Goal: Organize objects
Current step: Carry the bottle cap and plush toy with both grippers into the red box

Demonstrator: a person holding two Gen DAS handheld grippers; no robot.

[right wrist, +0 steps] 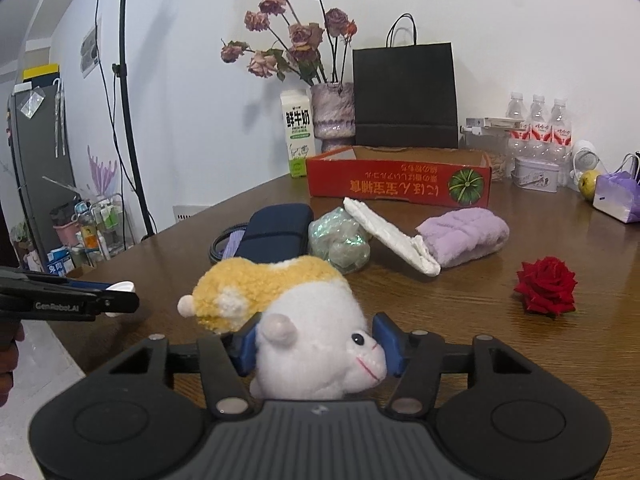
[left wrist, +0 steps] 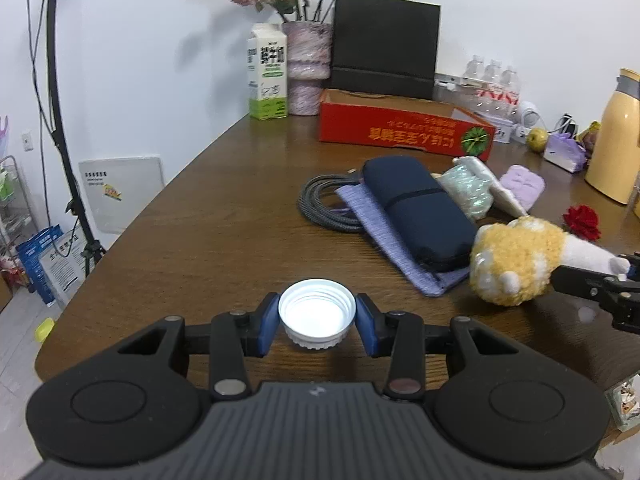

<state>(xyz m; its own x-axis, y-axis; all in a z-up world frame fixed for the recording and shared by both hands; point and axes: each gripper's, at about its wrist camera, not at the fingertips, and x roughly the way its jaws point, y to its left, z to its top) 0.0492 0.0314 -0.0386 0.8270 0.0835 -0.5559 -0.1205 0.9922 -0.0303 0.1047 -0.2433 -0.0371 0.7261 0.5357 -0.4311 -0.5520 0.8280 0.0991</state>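
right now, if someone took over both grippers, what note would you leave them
Left gripper: jaws shut on a white cap, open side up, above the table near its front edge.
Right gripper: jaws shut on the plush toy at its white head; the yellow body points away.
Red box at the back looks open; nothing visible inside it from here.
Still loose on the table: dark case, cable, shiny bundle, white pack, purple cloth, red rose.
Done: two items picked up. Left: place them, then the rest.

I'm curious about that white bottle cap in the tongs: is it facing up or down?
Open side up. The white cap, pinched in the left tongs, shows its hollow inside and threaded inner wall to the camera.
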